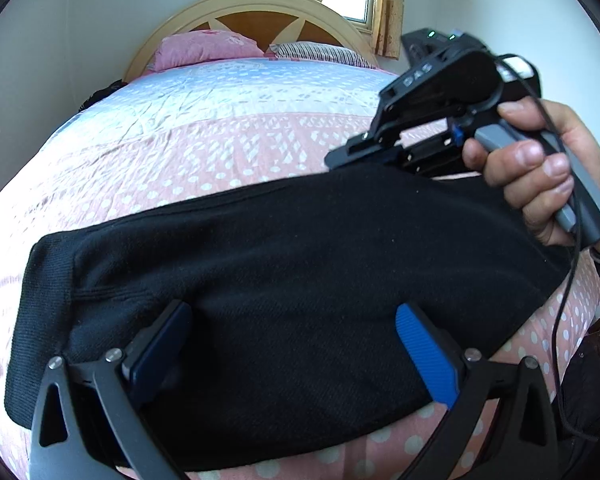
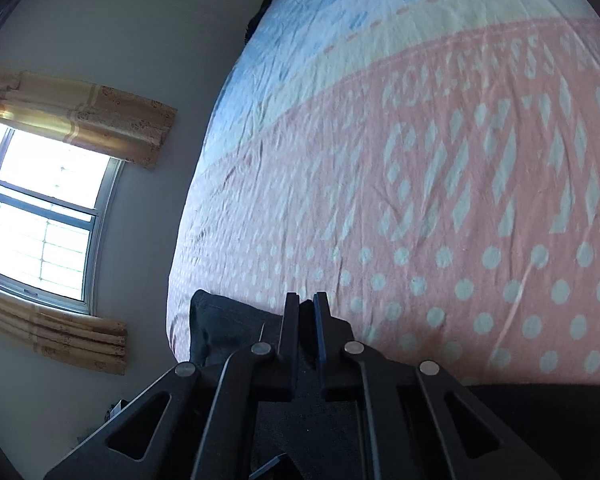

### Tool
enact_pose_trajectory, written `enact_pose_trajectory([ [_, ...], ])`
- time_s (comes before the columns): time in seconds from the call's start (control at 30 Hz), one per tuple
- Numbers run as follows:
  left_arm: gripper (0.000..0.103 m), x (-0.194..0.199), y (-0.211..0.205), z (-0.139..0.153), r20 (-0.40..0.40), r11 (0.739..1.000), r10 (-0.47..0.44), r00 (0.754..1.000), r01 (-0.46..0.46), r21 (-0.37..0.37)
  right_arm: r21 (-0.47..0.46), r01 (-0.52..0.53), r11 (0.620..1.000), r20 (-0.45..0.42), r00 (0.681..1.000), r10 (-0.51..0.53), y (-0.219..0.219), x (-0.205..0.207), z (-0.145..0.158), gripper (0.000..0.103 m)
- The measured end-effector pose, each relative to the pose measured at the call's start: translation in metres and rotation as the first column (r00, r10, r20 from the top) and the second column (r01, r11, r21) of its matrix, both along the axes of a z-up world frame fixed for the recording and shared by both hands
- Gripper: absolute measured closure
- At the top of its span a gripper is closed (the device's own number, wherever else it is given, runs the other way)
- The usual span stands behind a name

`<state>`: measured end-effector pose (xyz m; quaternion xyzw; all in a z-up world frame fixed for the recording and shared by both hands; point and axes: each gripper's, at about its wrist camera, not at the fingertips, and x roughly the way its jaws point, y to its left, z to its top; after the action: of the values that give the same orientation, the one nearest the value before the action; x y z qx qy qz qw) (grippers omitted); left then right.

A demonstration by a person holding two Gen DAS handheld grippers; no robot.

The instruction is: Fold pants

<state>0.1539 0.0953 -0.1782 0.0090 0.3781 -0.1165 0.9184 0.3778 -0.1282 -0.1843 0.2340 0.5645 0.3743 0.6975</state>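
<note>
**Right tongs clamp the pants edge**

Left gripper (image 1: pixel 294 350) hangs spread wide above the black pants (image 1: pixel 284 280) on the bed (image 1: pixel 220 140). Only its view shows the right hand (image 1: pixel 548 184). Right gripper (image 2: pixel 306 316) pinches pants fabric between its tips.

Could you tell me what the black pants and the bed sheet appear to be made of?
Pants: looks like soft matte knit or fleece, with a fine ribbed weave and lint specks. Bed sheet: probably thin printed cotton, smooth and finely creased.
</note>
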Motion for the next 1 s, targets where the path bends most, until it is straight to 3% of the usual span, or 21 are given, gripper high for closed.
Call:
enact_pose_trajectory([
  [0.1, 0.0, 0.001, 0.0, -0.001, 0.003, 1.0, 0.002, 1.0, -0.002, 0.0, -0.036, 0.005, 0.999, 0.033, 0.999, -0.004, 0.003, 0.002, 0.004, 0.097],
  [0.2, 0.0, 0.0, 0.0, -0.001, 0.006, 1.0, 0.002, 1.0, -0.002, -0.001, -0.125, 0.012, 0.992, 0.042, 0.999, -0.007, 0.014, 0.004, -0.014, 0.097],
  [0.27, 0.0, -0.001, 0.001, -0.002, 0.008, 1.0, 0.0, 1.0, 0.0, -0.004, -0.124, -0.002, 0.992, 0.026, 1.0, 0.005, 0.016, 0.004, -0.026, 0.097],
  [0.4, 0.0, -0.001, 0.003, -0.002, 0.009, 1.0, -0.003, 1.0, 0.003, -0.008, -0.102, 0.011, 0.995, 0.075, 0.997, -0.004, 0.002, -0.003, -0.011, 0.094],
  [0.43, 0.0, -0.001, 0.003, -0.001, 0.01, 1.0, -0.003, 1.0, 0.003, -0.01, -0.106, 0.013, 0.994, 0.095, 0.996, -0.002, -0.007, -0.006, -0.005, 0.093],
  [0.5, 0.0, -0.002, 0.005, -0.002, 0.01, 1.0, -0.003, 1.0, 0.004, -0.013, -0.137, 0.012, 0.99, 0.15, 0.989, 0.009, -0.028, -0.017, 0.01, 0.077],
  [0.53, 0.0, -0.002, 0.006, -0.001, 0.01, 1.0, -0.004, 1.0, 0.004, -0.014, -0.158, 0.017, 0.987, 0.179, 0.984, 0.012, -0.038, -0.023, 0.017, 0.064],
  [0.57, 0.0, -0.002, 0.007, -0.002, 0.01, 1.0, -0.003, 1.0, 0.003, -0.014, -0.178, 0.025, 0.984, 0.21, 0.978, 0.013, -0.05, -0.03, 0.023, 0.059],
  [0.77, 0.0, -0.003, 0.004, 0.006, 0.009, 0.999, 0.046, 0.999, -0.046, 0.005, -0.242, 0.096, 0.966, 0.36, 0.933, -0.003, -0.146, -0.088, 0.059, 0.059],
  [0.83, 0.0, -0.005, 0.003, 0.013, 0.02, 0.998, 0.066, 0.998, -0.066, -0.025, -0.242, 0.121, 0.963, 0.378, 0.926, -0.022, -0.176, -0.104, 0.063, 0.059],
  [0.9, 0.0, -0.008, 0.002, 0.019, 0.043, 0.996, 0.07, 0.997, -0.068, -0.052, -0.254, 0.145, 0.956, 0.386, 0.922, -0.037, -0.195, -0.117, 0.06, 0.059],
  [1.0, 0.0, -0.009, -0.002, 0.021, 0.06, 0.997, 0.069, 0.996, -0.067, -0.038, -0.292, 0.163, 0.942, 0.349, 0.935, -0.053, -0.22, -0.128, 0.035, 0.059],
])
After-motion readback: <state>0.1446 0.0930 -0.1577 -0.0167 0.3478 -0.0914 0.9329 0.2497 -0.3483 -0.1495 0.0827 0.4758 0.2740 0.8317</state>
